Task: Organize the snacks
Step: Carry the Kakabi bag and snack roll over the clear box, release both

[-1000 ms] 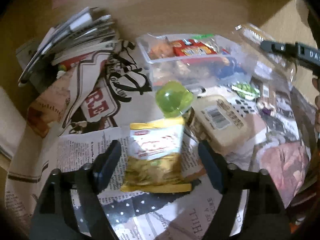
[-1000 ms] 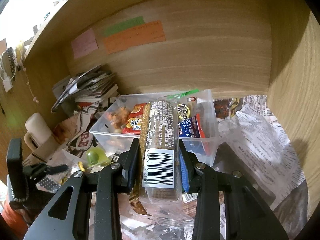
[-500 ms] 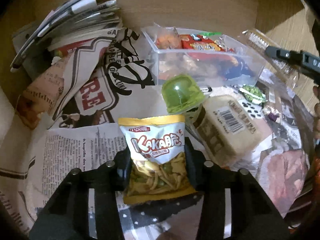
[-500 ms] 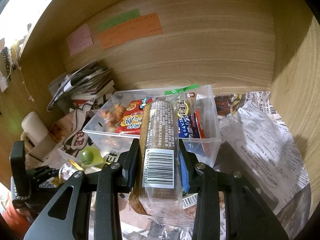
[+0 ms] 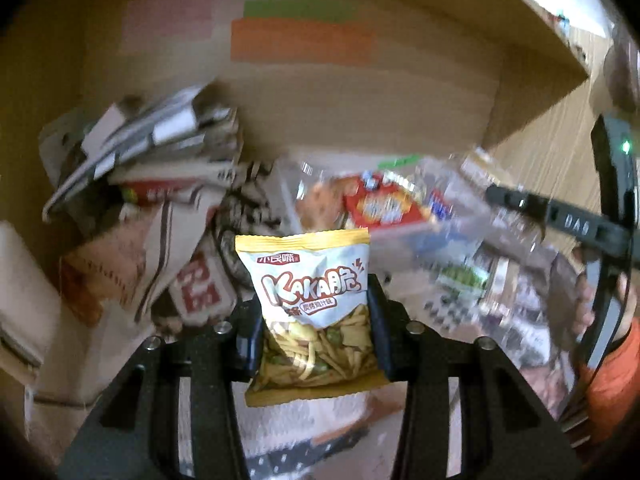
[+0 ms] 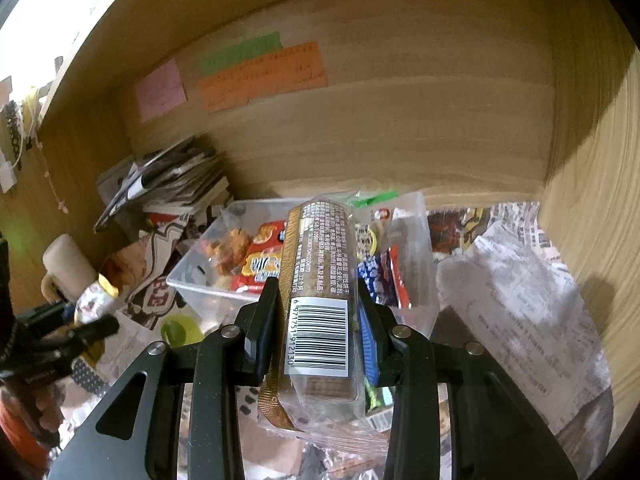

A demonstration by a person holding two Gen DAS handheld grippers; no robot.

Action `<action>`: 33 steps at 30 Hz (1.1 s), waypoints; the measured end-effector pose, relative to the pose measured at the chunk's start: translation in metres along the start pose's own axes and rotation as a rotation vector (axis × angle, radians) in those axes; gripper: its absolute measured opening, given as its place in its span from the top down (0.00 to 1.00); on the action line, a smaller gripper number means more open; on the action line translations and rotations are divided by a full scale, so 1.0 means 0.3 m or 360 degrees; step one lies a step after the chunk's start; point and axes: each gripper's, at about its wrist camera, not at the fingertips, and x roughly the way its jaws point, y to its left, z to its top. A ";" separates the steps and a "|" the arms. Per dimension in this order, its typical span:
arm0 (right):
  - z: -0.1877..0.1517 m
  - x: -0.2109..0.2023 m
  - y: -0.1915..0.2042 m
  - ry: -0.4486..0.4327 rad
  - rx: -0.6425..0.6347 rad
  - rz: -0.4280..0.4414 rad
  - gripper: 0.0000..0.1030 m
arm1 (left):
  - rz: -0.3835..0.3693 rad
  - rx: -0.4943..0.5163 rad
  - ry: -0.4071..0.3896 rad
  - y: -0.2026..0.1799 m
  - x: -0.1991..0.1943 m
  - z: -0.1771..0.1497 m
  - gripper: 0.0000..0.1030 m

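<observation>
My left gripper is shut on a yellow and white snack bag printed "KAKA", held upright in the air above the newspaper. My right gripper is shut on a long clear pack of brown biscuits with a barcode label, its far end over the near wall of the clear plastic bin. The bin holds a red packet, an orange snack and a blue packet. In the left wrist view the right gripper shows at the right edge, blurred.
Newspaper covers the shelf floor. A stack of magazines leans at the back left. A green cup sits before the bin. Loose packets lie right of the bag. Wooden walls with sticky notes close the back and right.
The left jaws closed around the snack bag as it lay on the newspaper and lifted it up. The right gripper kept its biscuit pack and hardly moved.
</observation>
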 end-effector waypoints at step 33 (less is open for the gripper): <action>0.147 0.321 -0.048 0.0170 -0.0069 -0.0070 0.69 | -0.0027 0.0019 0.0046 -0.152 0.456 0.334 0.57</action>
